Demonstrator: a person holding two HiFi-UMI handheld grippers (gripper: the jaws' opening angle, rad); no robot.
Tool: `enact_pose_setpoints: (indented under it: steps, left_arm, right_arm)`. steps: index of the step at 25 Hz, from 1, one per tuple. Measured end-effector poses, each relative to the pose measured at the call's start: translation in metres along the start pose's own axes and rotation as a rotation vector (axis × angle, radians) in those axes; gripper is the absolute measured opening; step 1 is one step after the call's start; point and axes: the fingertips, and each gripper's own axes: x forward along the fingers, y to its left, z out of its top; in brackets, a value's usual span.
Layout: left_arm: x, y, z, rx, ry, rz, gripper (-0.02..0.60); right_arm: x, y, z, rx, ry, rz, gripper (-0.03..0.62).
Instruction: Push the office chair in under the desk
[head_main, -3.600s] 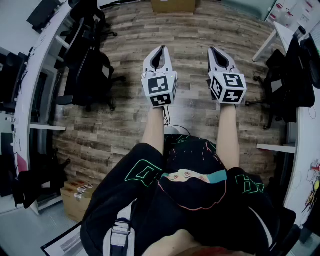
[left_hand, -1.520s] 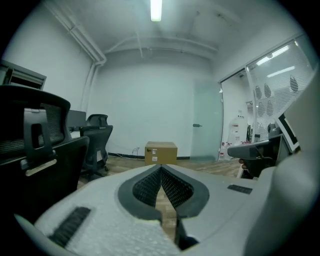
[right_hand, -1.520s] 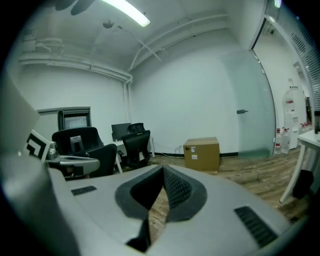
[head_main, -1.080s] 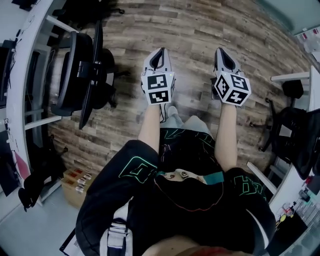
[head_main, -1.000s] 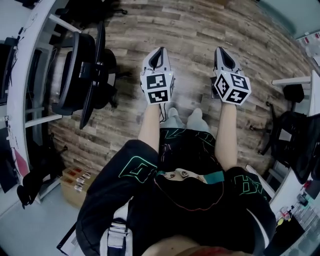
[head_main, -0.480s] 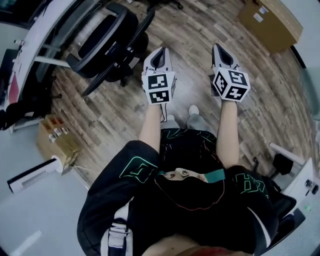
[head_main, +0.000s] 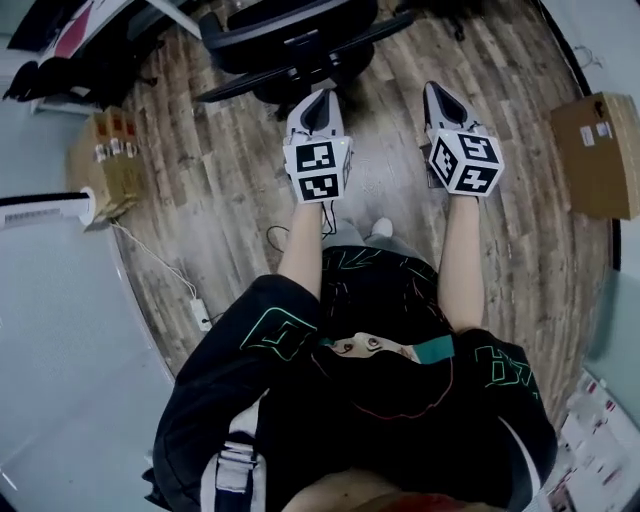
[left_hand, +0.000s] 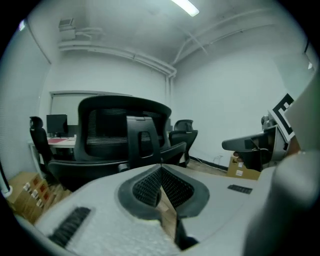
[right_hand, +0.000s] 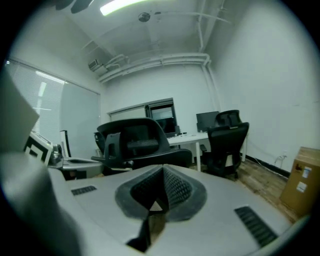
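Black mesh-back office chair (head_main: 290, 40) just ahead, backrest toward you, white desk (right_hand: 186, 138) beyond. Left gripper (head_main: 319, 98), right gripper (head_main: 441, 92): jaws closed, empty, not touching chair. Set both tips on backrest rim, either side of spine; push straight, slowly.

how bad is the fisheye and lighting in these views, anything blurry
Head view: strong fisheye, floor planks curve near the edges. Left gripper view: dark round vignette, ceiling light bright, left gripper up close soft. Right gripper view: same vignette, office chair reasonably sharp.
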Motion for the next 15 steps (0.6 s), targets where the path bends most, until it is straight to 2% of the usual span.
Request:
enact_pose_setpoints:
  steps: [5,8,11,15]
  left_arm:
    - [-0.028,0.043,0.010,-0.013,-0.036,0.151,0.009]
    - [-0.042,0.062,0.011,0.007,-0.022,0.202,0.009]
    - [-0.044,0.068,0.009,0.040,0.025,0.174,0.009]
    - [-0.040,0.067,0.003,0.198,0.088,0.126,0.009]
  right_arm:
    - [0.030,0.049,0.013,-0.081,0.003,0.179,0.005]
    - [0.041,0.075,0.017,-0.140,0.019,0.270,0.005]
    - [0.054,0.089,0.022,-0.250,0.035,0.324,0.005]
    - [0.069,0.099,0.024,-0.479,0.084,0.367,0.005]
